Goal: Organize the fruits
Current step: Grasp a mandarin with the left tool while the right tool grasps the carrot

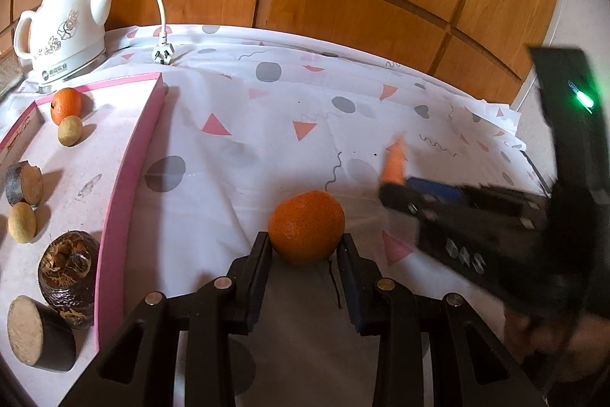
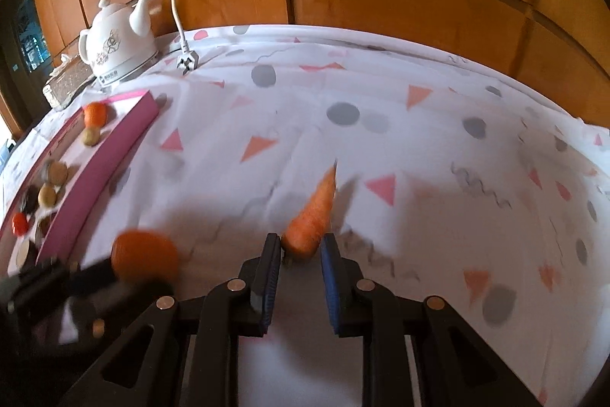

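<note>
Over on the left, the pink tray point(image 1: 129, 155) already held several fruits. The left gripper point(image 1: 305, 246) pinched an orange point(image 1: 307, 226) on the patterned tablecloth point(image 1: 236, 109). To its right, the right gripper point(image 2: 301, 248) had clamped a carrot point(image 2: 310, 216) by its thick end. Both pickups looked done; next, I'd guess, each needed carrying across to the tray.

right gripper point(image 1: 385, 191) motion-blurred in left wrist view, carrot point(image 1: 395, 161) smeared. Left gripper point(image 2: 114, 269) and its orange point(image 2: 145, 256) blurred in right wrist view. Pink tray point(image 1: 131, 155) cut off at left edge.
</note>
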A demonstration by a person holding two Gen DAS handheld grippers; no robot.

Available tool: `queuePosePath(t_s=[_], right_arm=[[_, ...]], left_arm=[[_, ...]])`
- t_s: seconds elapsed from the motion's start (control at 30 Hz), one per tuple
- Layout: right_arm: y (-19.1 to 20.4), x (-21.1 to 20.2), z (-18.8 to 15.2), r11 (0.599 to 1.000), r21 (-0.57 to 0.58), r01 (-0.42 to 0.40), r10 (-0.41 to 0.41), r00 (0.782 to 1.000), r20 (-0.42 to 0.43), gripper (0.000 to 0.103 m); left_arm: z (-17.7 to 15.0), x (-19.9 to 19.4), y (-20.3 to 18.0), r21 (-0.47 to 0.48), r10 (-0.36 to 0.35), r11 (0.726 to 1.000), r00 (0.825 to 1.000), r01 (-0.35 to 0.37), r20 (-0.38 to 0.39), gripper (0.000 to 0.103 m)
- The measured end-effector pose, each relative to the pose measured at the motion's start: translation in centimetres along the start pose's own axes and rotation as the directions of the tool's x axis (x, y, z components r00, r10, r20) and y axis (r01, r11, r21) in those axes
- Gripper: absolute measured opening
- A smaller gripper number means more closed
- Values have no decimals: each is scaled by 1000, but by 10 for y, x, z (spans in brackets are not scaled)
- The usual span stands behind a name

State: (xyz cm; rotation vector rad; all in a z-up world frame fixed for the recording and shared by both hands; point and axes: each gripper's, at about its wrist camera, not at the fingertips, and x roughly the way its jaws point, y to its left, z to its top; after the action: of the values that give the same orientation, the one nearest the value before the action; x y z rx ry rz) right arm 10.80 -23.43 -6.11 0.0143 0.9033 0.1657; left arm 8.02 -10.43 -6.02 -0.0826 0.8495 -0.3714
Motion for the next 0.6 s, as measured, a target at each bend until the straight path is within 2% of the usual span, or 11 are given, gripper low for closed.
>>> queuePosePath(t_s=[0.1,0.2,0.4,0.43,0.47,0.53,0.6], right_arm=[[-1,-8,-9,1000,13,4,-5,1000,3,18],[0,-12,-19,1000,20,11,-11,1000,-7,5],[-2,-16,-25,999,53,-7,8,1000,-16,5],[-3,-16,-26,998,63,-9,10,1000,-14,8],[-5,-15,-26,997,79,-16,17,1000,-16,17],[-7,-14,-23,994,105,-42,43,999,-16,28],[-5,-12,-19,995,101,-26,28,999,-21,31]], left_arm=[[1,-1,-2,2,5,1000,1000,-5,-7,35],[-1,-6,-4,12,7,1000,1000,-7,-5,35],[-3,-19,-8,34,13,999,1000,-14,14,35],[-3,-22,-8,36,15,999,1000,-15,19,35],[-3,-24,-8,36,17,999,1000,-17,23,35],[-3,-28,-8,38,20,999,999,-21,30,35],[-3,-34,-9,47,21,999,999,-23,44,35]])
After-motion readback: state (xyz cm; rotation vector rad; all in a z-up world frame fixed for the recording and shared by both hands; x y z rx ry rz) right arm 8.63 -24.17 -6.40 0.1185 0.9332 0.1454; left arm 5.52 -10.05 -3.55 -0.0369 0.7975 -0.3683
